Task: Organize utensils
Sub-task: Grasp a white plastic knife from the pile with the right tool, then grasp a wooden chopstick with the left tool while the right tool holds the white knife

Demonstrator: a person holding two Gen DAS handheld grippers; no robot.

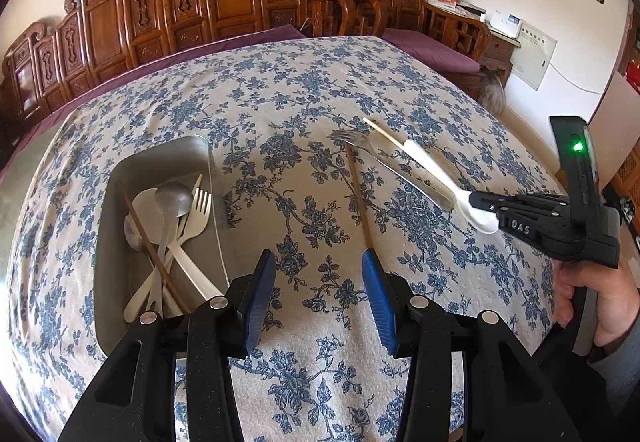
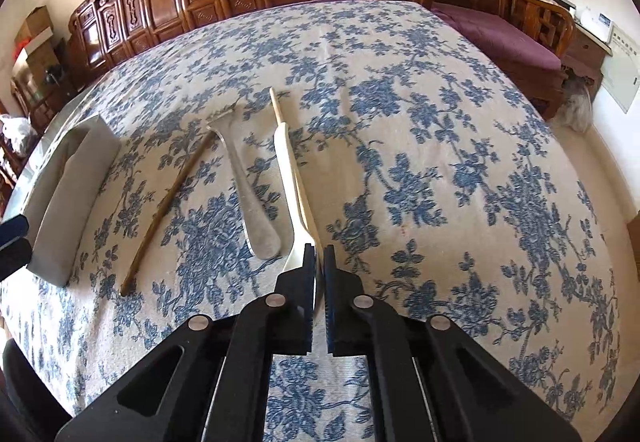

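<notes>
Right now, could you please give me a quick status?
Right tongs shut on white spoon. Left tongs open, empty. Tray part-filled; fork, two chopsticks still on cloth.

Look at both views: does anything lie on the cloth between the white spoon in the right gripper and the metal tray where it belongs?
Yes. The metal fork and the dark chopstick lie between the white spoon, held by the right gripper, and the metal tray. Both lie flat, so lifting should clear them.
</notes>
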